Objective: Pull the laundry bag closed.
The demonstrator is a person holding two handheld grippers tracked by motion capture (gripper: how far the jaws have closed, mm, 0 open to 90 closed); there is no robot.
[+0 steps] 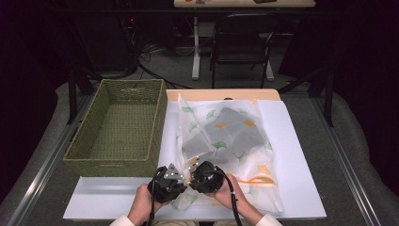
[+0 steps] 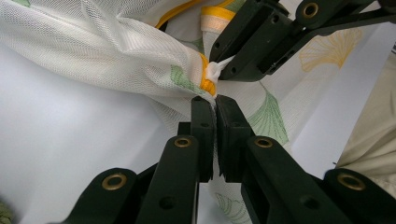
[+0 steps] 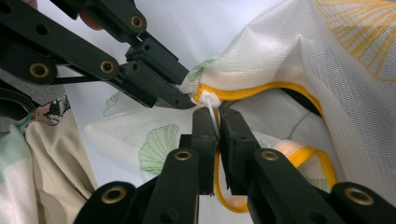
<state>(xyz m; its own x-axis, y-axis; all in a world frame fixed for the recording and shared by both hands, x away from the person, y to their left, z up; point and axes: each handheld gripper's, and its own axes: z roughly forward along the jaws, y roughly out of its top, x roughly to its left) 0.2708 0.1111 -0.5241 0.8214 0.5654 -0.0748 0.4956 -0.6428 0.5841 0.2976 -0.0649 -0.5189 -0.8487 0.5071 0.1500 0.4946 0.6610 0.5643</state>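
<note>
My two hands come in at the near edge of the tabletop, close together, wrists angled inward so the claws meet nose to nose. My left claw is clamped on the white mesh bag right at its yellow-trimmed opening — its jaws are pressed together on the fabric. My right claw is pinched on the thin white cord that runs down from a small white knot at the yellow trim; its jaws stand nearly closed with the cord between them.

From the left gripper view I see the bunched mesh and the right claw's tip touching the white knot (the cord itself is hidden there). The right gripper view shows the cord and a loop of yellow trim hanging below. The high view alone takes in the whole bag, printed with green and yellow leaves, lying flat across the white sheet with grey folded things inside — and, farther left, the green woven basket just beside it.

I can read no writing anywhere.
</note>
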